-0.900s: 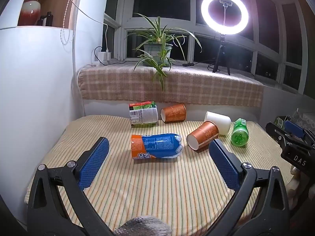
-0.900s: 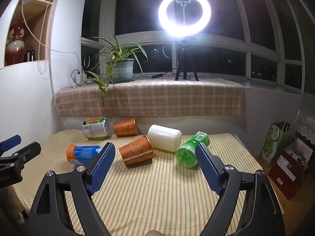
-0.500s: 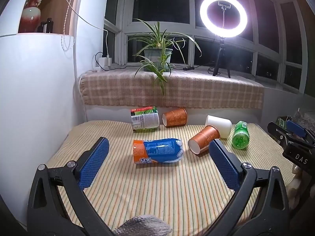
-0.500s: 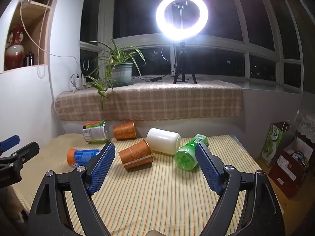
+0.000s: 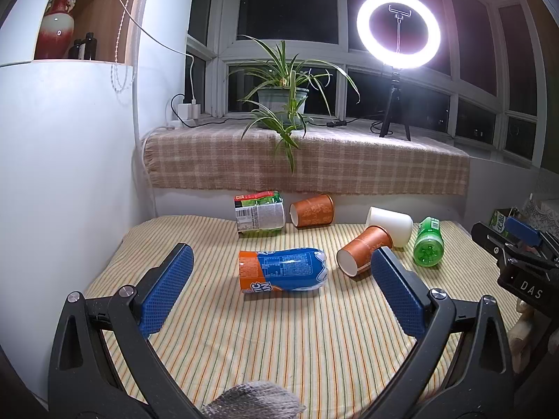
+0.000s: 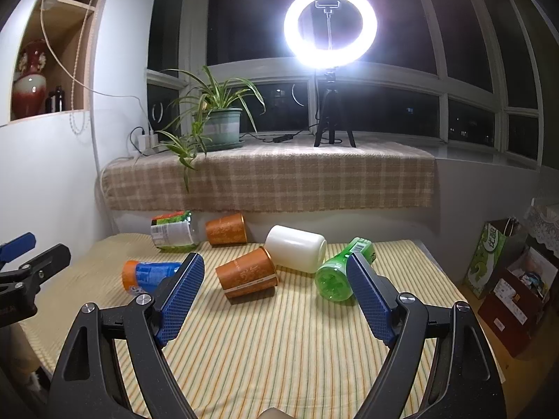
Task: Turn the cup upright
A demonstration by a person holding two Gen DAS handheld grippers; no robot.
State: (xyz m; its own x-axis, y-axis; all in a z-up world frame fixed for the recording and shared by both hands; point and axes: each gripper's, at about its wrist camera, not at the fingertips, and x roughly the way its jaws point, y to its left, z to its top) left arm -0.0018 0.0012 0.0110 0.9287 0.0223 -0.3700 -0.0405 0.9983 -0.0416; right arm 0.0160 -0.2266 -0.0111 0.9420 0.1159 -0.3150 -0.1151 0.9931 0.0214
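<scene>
Three cups lie on their sides on the striped tablecloth (image 5: 314, 342). A near orange paper cup (image 5: 363, 249) (image 6: 246, 272) lies with its mouth toward the left gripper. A far orange cup (image 5: 312, 210) (image 6: 226, 228) lies by the back wall. A white cup (image 5: 389, 225) (image 6: 296, 248) lies behind the near orange one. My left gripper (image 5: 281, 282) is open and empty, above the cloth in front of the blue-orange bottle. My right gripper (image 6: 276, 288) is open and empty, just short of the near orange cup.
A blue and orange bottle (image 5: 282, 269) (image 6: 148, 274), a green-labelled bottle (image 5: 259, 212) (image 6: 171, 230) and a green bottle (image 5: 428, 242) (image 6: 340, 270) also lie on the cloth. A potted plant (image 5: 283, 99), a ring light (image 5: 398, 31) and boxes (image 6: 513, 286) on the floor at right.
Both grippers have tilted or drawn back slightly, so the objects sit a little lower in each view. The cups and bottles have not moved. Both grippers stay open.
</scene>
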